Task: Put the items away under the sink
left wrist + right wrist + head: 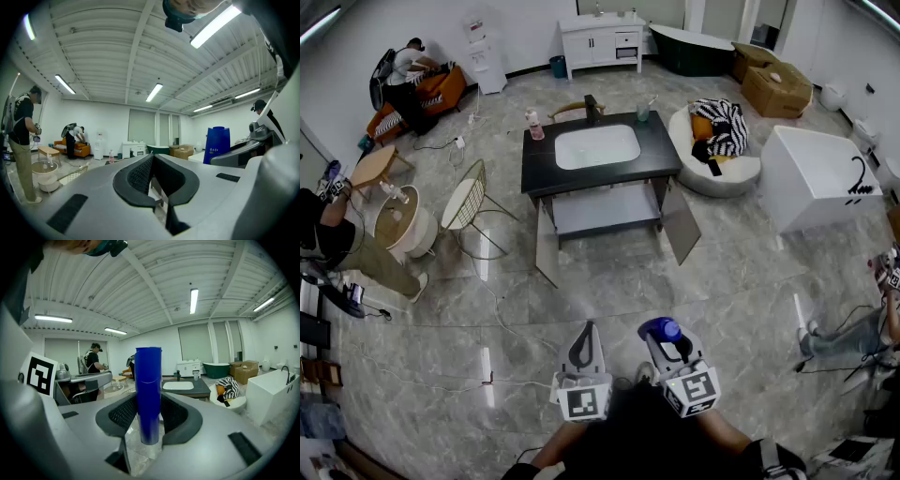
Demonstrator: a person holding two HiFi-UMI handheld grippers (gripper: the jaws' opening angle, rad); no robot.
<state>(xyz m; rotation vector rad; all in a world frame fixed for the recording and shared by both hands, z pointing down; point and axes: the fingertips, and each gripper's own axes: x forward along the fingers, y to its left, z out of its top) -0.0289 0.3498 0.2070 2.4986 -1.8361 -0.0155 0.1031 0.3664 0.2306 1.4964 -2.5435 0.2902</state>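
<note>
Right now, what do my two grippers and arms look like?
Both the left gripper and right gripper are light grey with black, textured jaw pads. Each carries a white cube printed with black square markers. You wear a dark top.

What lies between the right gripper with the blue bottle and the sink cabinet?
Only bare floor, as the head view shows. The right gripper holds the blue bottle; the sink cabinet stands open.

Grey marble floor, white walls, strip-lit ceiling.
</note>
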